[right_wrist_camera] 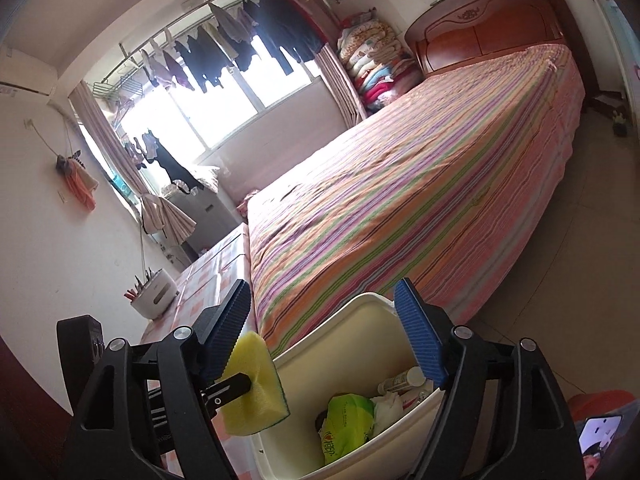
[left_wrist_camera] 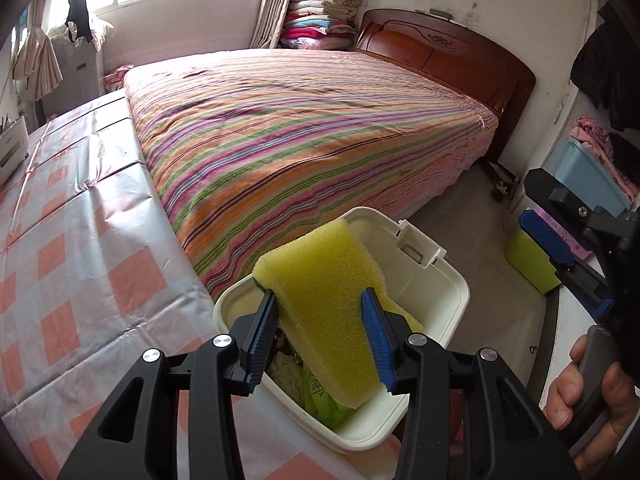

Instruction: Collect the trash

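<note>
My left gripper [left_wrist_camera: 320,340] is shut on a yellow sponge [left_wrist_camera: 320,280] and holds it tilted over the open cream plastic bin [left_wrist_camera: 448,300]. The bin holds a green wrapper [left_wrist_camera: 324,400] and other trash. In the right wrist view the same sponge [right_wrist_camera: 256,384] shows at the bin's left rim, held by the left gripper's finger. My right gripper [right_wrist_camera: 332,340] is open and empty above the bin [right_wrist_camera: 352,316], which holds a green wrapper [right_wrist_camera: 344,420], white crumpled paper [right_wrist_camera: 388,404] and a small tube [right_wrist_camera: 400,382].
The bin stands on a table with a pink checked cloth [left_wrist_camera: 80,260], next to a bed with a striped cover [left_wrist_camera: 300,128]. A white utensil holder [right_wrist_camera: 154,294] stands far back on the table. A green box [left_wrist_camera: 528,260] sits on the floor at the right.
</note>
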